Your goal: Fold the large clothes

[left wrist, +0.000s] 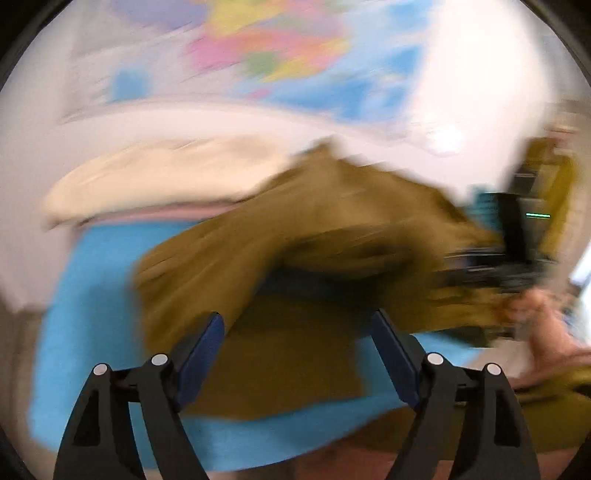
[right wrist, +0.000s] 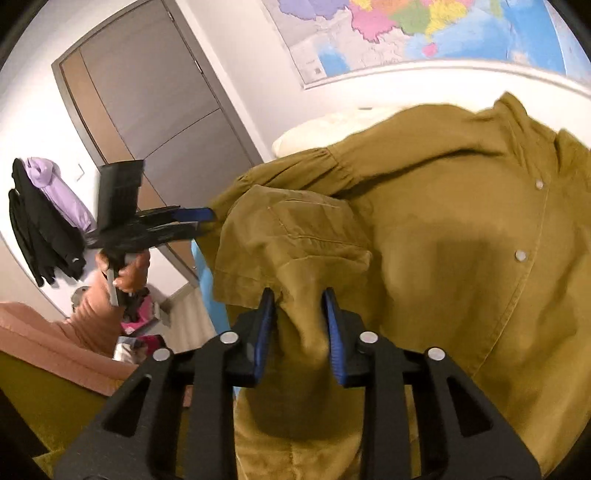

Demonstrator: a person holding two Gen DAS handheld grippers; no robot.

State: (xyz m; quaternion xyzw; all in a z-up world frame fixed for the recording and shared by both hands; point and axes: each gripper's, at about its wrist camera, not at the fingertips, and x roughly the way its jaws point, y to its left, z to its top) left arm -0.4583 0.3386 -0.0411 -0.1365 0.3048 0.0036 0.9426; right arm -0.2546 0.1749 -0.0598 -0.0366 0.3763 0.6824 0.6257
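Observation:
A large mustard button-up shirt (right wrist: 443, 221) fills the right wrist view, with its sleeve folded over in front. My right gripper (right wrist: 298, 295) is shut on a bunched fold of that shirt, and cloth fills the gap between the blue pads. In the blurred left wrist view the shirt (left wrist: 314, 221) lies across a blue bed sheet (left wrist: 92, 295). My left gripper (left wrist: 298, 315) stands wide open just above the cloth, with nothing pinched. Seen from the right wrist view, the left gripper (right wrist: 207, 221) sits at the shirt's left edge, held by a hand (right wrist: 129, 273). The right gripper (left wrist: 491, 266) shows as a dark blur.
A cream pillow (left wrist: 166, 173) lies at the head of the bed below a coloured wall map (right wrist: 406, 29). A grey door (right wrist: 155, 92) stands at left, with dark and lilac clothes (right wrist: 40, 221) hanging beside it. Clutter lies on the floor (right wrist: 140, 317).

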